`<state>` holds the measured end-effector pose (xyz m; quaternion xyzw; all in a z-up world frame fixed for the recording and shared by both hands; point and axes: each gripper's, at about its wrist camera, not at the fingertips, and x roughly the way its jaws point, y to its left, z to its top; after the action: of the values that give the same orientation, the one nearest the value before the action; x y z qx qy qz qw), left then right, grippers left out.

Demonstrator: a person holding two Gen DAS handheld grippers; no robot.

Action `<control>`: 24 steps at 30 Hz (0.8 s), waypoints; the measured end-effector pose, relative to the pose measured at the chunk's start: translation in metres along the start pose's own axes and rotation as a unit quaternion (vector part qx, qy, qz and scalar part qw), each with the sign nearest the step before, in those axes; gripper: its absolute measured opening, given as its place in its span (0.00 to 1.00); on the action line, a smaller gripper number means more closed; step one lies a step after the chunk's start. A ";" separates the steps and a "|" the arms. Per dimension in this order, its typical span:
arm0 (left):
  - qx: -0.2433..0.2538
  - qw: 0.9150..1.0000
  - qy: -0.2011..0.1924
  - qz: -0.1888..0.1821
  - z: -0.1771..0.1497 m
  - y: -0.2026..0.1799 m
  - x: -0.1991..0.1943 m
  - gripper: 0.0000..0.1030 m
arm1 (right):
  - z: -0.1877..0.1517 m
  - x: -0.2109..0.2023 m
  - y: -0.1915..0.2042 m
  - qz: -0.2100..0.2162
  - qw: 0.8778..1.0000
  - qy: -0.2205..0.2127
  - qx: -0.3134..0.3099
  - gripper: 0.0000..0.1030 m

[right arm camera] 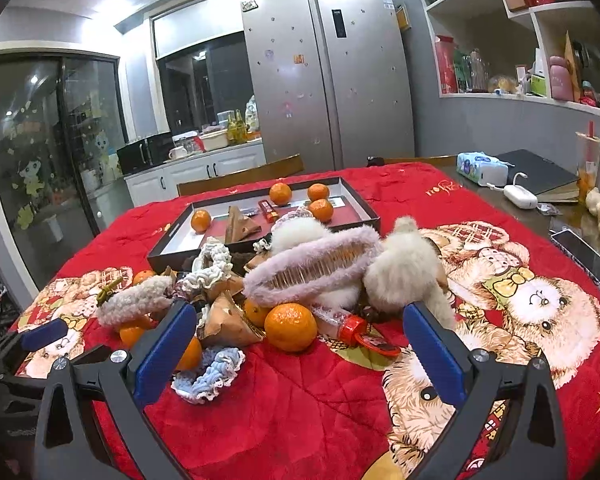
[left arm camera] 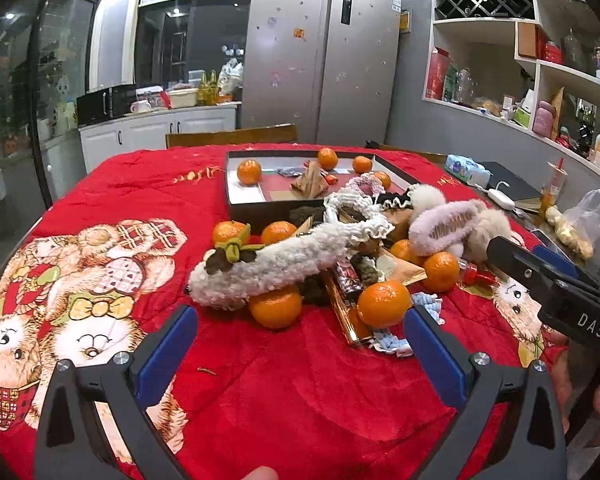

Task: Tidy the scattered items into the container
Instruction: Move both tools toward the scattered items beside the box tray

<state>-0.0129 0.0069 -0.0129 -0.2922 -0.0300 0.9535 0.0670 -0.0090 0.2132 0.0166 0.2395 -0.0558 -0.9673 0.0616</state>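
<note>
Four tangerines (right arm camera: 280, 193), one paper pyramid (right arm camera: 239, 227) and one red packet (right arm camera: 268, 211) inside the shallow tray (right arm camera: 364, 210); about seven more tangerines (left arm camera: 384, 304) heaped with fuzzy clips (left arm camera: 260, 262) on the table (left arm camera: 280, 380); left tongs (left arm camera: 301, 342) and right tongs (right arm camera: 300, 340) wide, empty.

Orange tangerines (left arm camera: 384, 304), lilac fluffy hair claw (right arm camera: 312, 268), red blanket (left arm camera: 284, 392) (cartoon bear print), blue-padded gripper (right arm camera: 300, 344)

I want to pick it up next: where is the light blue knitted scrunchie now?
The light blue scrunchie lies on the red blanket at the pile's near edge, left of centre in the right wrist view, in front of the nearest tangerine.
</note>
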 end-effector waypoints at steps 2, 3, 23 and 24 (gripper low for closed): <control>-0.002 1.000 0.008 -0.005 0.001 0.001 0.003 1.00 | 0.000 0.004 -0.001 0.002 1.000 0.010 0.001 1.00; -0.003 1.000 0.013 -0.006 0.001 0.001 0.006 1.00 | 0.000 0.006 -0.001 0.003 1.000 0.015 0.002 1.00; -0.004 0.999 0.053 -0.001 0.033 0.013 0.056 1.00 | 0.010 0.058 0.003 0.036 0.996 0.078 0.008 1.00; -0.003 0.999 0.053 0.001 0.035 0.013 0.059 1.00 | 0.010 0.060 0.002 0.038 0.996 0.082 0.010 1.00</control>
<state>-0.0819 0.0016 -0.0179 -0.3426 -0.0291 0.9367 0.0668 -0.0665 0.2031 -0.0014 0.3160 -0.0692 -0.9409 0.1007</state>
